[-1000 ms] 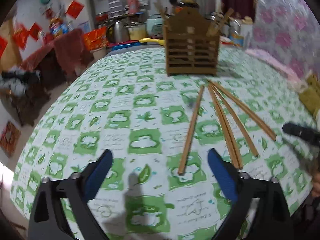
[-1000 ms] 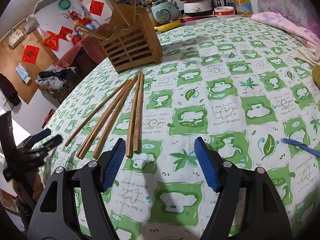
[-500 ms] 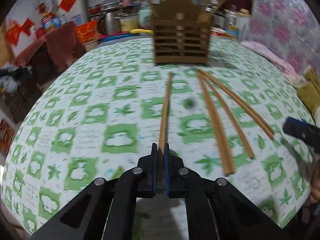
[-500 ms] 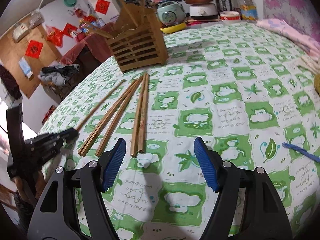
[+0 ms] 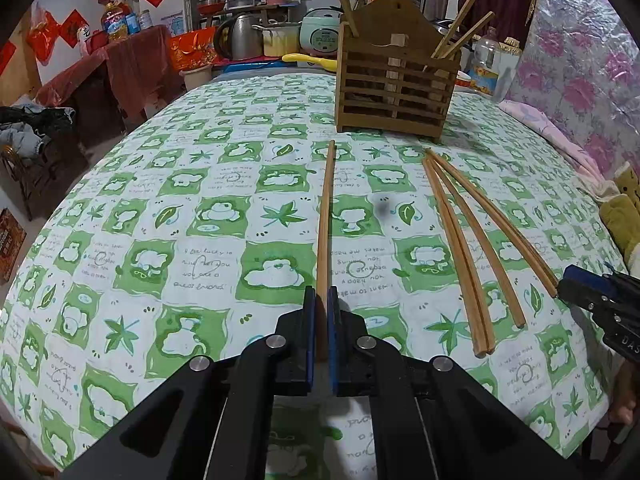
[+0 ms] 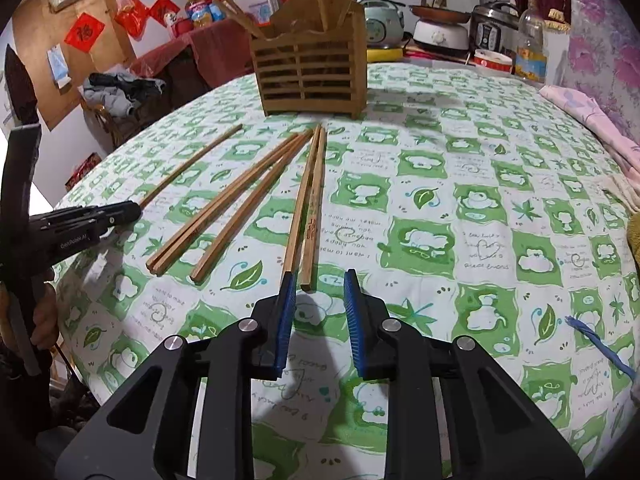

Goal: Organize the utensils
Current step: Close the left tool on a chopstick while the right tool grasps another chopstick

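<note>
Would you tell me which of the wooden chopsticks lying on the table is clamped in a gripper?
The lone wooden chopstick lying apart, left of the others; the left gripper is shut on its near end.

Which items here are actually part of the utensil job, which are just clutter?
Job items:
- single chopstick, clamped in left gripper
- loose chopsticks on the tablecloth
- wooden utensil holder
- right gripper, closing beside a chopstick pair

Clutter:
- rice cooker
- kettle
- oil bottle
- blue cord
</note>
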Available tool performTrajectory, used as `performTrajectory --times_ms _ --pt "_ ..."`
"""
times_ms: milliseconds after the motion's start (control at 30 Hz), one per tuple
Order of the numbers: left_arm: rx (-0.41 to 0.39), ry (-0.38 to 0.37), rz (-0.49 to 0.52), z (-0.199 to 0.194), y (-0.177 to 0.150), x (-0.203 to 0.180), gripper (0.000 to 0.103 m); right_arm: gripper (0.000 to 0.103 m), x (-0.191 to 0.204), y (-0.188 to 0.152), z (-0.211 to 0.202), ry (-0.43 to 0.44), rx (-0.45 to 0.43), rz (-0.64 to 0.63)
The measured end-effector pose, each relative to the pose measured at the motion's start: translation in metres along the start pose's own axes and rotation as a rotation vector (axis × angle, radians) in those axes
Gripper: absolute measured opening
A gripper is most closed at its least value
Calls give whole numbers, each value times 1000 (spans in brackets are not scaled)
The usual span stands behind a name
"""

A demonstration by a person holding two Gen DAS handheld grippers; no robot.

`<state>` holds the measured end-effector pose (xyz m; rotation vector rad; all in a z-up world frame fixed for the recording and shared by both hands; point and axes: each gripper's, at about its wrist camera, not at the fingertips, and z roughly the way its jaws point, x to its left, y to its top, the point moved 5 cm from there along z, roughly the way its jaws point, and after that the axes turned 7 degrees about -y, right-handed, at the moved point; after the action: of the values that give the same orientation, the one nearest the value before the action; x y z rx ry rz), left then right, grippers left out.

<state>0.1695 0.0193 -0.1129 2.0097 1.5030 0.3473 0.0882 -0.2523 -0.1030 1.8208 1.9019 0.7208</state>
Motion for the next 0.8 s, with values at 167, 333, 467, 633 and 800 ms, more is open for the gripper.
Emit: performTrajectory --times_ms 167,333,467,633,800 --pt "0 8 10 0 0 -2 6 25 10 0 4 -49 17 -63" --pt "2 23 28 2 0 -5 6 6 25 -2 2 -95 -12 -143" --pt "-2 22 42 1 -1 -8 6 6 20 -1 -1 -85 -23 -119" --pt "-18 16 24 -3 -1 -8 6 6 13 0 -2 -34 -30 -67" --pt "-31 9 13 -13 4 -9 6 6 4 4 -12 7 -60 -4"
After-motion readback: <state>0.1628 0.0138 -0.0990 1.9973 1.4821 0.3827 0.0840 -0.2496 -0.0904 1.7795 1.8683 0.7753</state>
